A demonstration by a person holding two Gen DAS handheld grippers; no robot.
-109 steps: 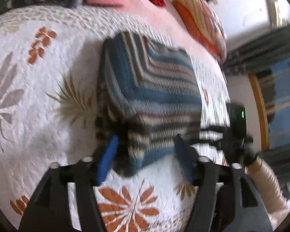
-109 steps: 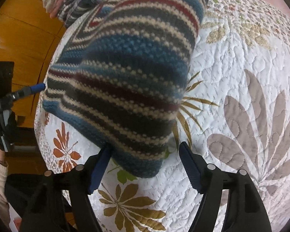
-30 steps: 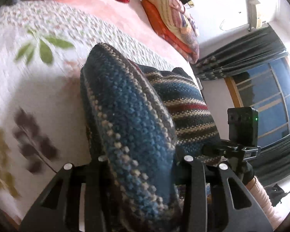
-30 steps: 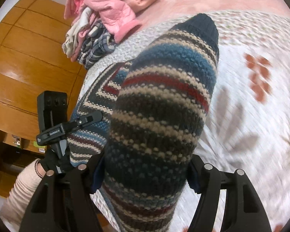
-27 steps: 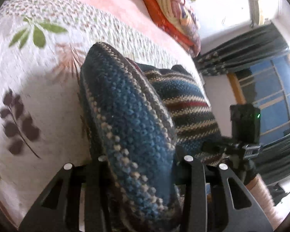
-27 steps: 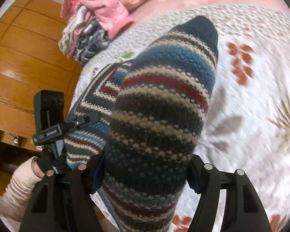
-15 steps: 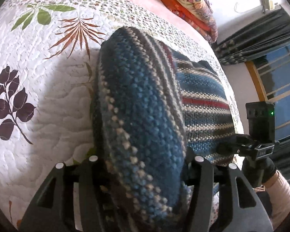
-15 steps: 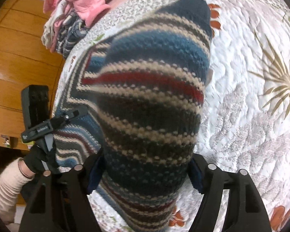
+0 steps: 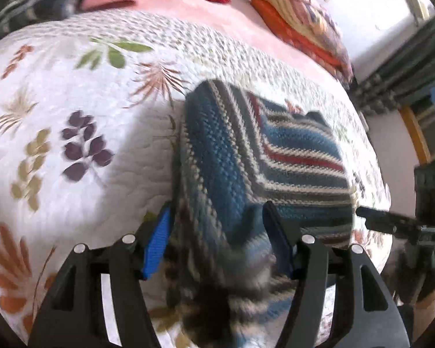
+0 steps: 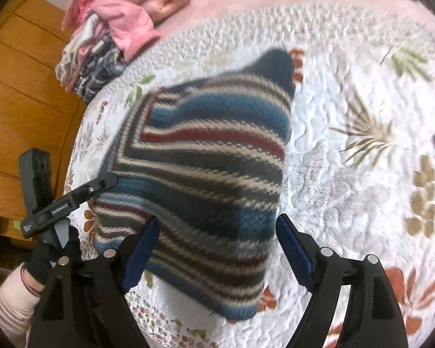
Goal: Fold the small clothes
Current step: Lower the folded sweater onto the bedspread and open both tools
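A bed fills both views, covered by a white quilt [image 9: 81,191] printed with leaves, a pink sheet [image 10: 319,3] beyond it. Wood panelling [image 10: 17,92] sits at left in the right wrist view; dark curtains [image 9: 403,66] at upper right in the left. One striped knit sweater [image 10: 206,168] lies folded mid-frame on the quilt. One heap of clothes [image 10: 113,32] sits upper left. The left claw [image 9: 214,246] and right claw [image 10: 217,249] both gape wide, blue pads either side of the sweater's near edge, gripping nothing.
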